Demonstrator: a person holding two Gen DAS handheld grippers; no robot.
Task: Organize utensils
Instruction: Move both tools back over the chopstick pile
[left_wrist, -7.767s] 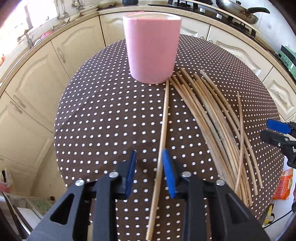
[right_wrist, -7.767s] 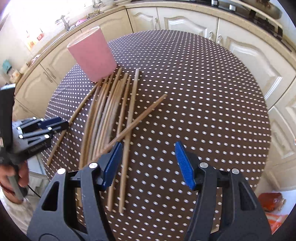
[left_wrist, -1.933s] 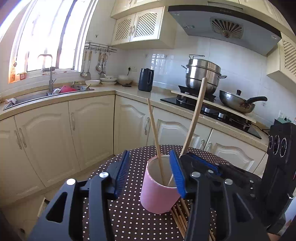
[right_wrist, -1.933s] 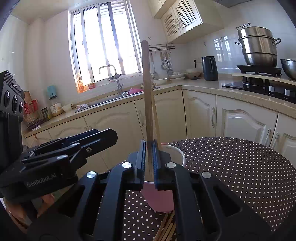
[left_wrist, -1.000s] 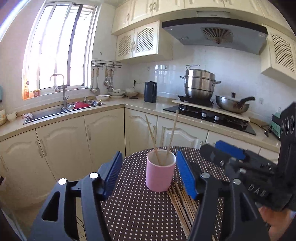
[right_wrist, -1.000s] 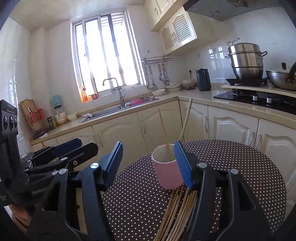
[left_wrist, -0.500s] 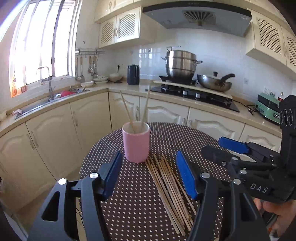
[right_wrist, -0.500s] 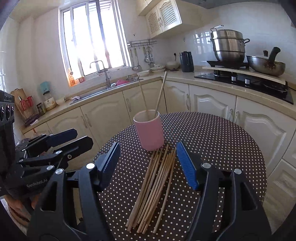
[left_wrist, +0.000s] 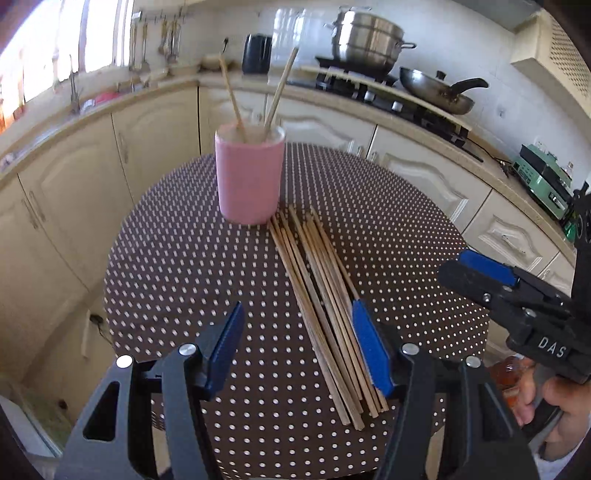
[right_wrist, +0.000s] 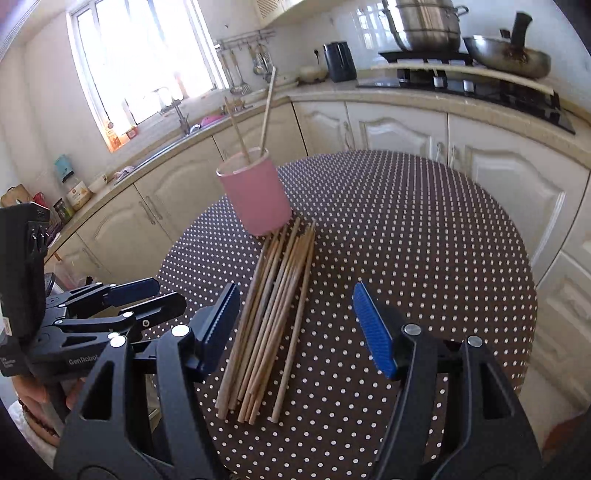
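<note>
Left wrist view: my left gripper (left_wrist: 297, 345) is tilted down over the near part of the round dotted table (left_wrist: 184, 258), jaws spread wide, nothing between the pads but tablecloth and the near ends of the chopsticks (left_wrist: 321, 306). No pad touches a stick. The right-hand blue pad (left_wrist: 369, 350) sits just over the outer edge of the bundle. The bundle lies flat, fanning from the base of the pink cup (left_wrist: 249, 173) toward me. Cup stands upright at the far side of the table, two chopsticks in the cup (left_wrist: 255, 92) leaning apart in a V. My right gripper (left_wrist: 476, 273) comes in from the right edge, above the table's right rim, jaws apart, empty. Fingers of my right hand (left_wrist: 554, 402) wrap its handle at bottom right.

Right wrist view: right gripper (right_wrist: 295, 328) also pitched down, jaws parted. They have just been opening further and nothing is clamped. The near half of the bundle (right_wrist: 273, 314) lies below the gap, closer to the left pad (right_wrist: 219, 321), no contact visible. Far tips of the sticks touch or nearly touch the cup (right_wrist: 255, 195) base. The two sticks stand in the cup. Left gripper (right_wrist: 125, 299) is at lower left, beside the table edge, jaws apart, empty. Part of my left hand (right_wrist: 37, 398) shows under it.
</note>
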